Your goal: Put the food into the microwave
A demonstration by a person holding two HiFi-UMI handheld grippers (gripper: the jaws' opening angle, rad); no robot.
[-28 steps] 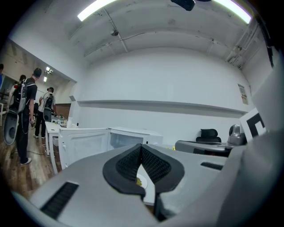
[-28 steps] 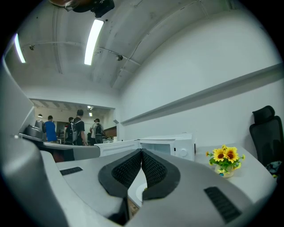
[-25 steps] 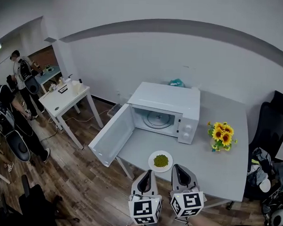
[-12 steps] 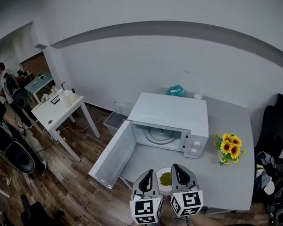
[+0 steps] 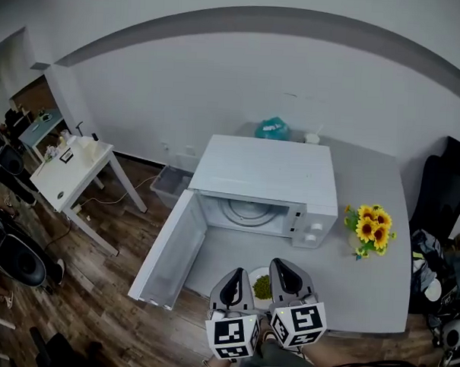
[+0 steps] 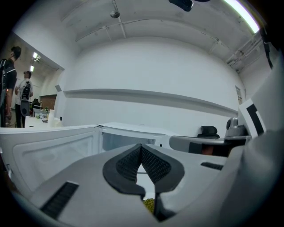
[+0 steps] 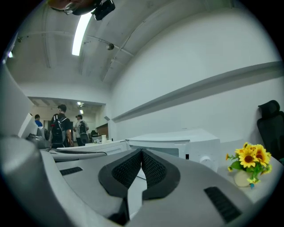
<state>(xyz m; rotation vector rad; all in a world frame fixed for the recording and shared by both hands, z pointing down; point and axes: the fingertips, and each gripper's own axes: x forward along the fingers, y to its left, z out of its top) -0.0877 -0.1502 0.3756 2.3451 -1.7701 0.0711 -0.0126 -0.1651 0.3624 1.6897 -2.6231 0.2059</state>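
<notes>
Left of the white microwave (image 5: 268,173), its door (image 5: 170,252) hangs wide open. In front of the microwave's open cavity, on the grey table (image 5: 362,291), the plate of green food (image 5: 261,286) shows between the left gripper (image 5: 236,276) and the right gripper (image 5: 277,265). Both grippers have their jaws pressed together on nothing. Right of the microwave stands a vase of sunflowers (image 5: 371,229).

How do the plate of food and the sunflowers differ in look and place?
The plate of food is flat, white, with a green heap; the sunflowers stand upright, yellow. The plate lies before the open microwave; the sunflowers stand at its right. Both rest on the grey table.
</notes>
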